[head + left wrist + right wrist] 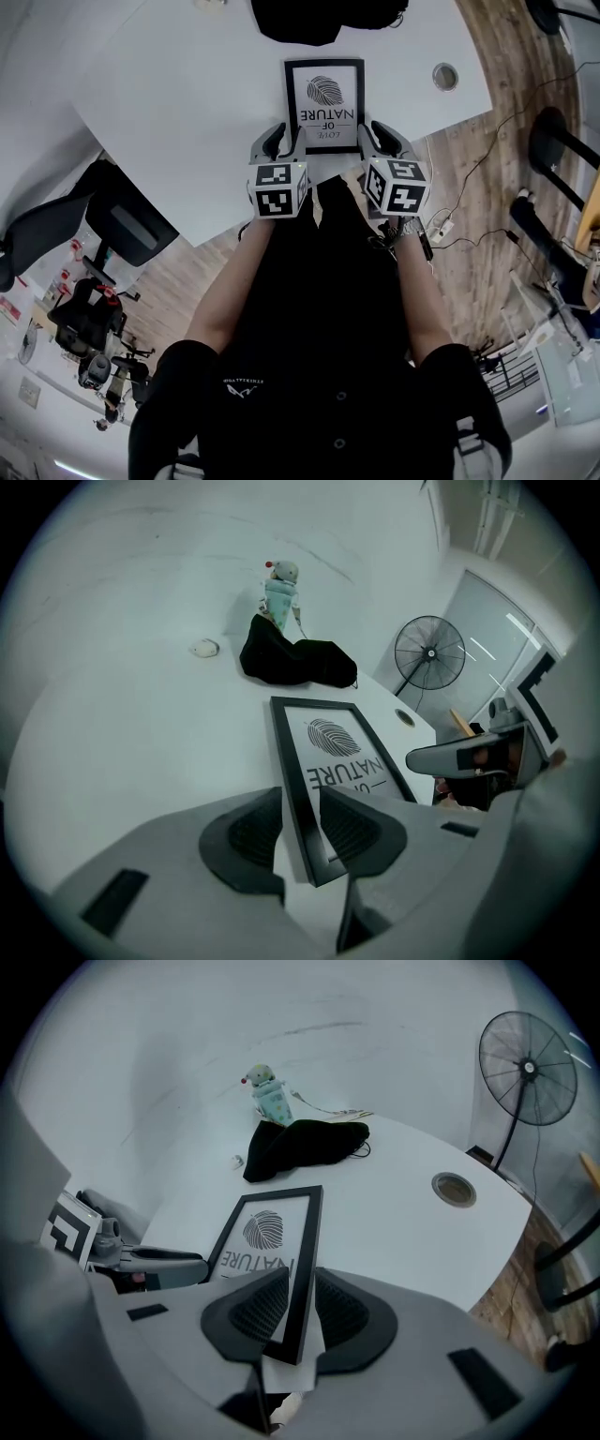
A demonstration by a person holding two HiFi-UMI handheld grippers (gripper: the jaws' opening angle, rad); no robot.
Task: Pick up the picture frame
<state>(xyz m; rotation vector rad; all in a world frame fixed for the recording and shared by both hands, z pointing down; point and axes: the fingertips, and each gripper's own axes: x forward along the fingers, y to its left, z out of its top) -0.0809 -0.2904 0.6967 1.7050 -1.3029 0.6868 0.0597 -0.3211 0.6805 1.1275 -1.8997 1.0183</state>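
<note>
**Frame gripped at both near corners**

The picture frame [324, 101] is seen at the middle of the tabletop's [187, 103] near edge, its "LOVE OF NATURE" print upside down from the head view. The left gripper [300, 829] is closed on the frame's left rail near the bottom corner, with the black bar pinched between the ribbed pads. The right gripper [298, 1312] is clamped on the right rail in the same way. Whether the frame rests on the tabletop or is raised off it cannot be told.

Just beyond the frame's far end, a black cloth [305, 1143] is heaped, with a small toy figure [281, 585] standing behind it and a small white object [203, 649] off to its left. A round cable hole [445, 76] is set in the tabletop toward the right edge, well apart from the frame. A standing fan [528, 1068] is seen past that edge. Nothing is found between the grippers and the frame.
</note>
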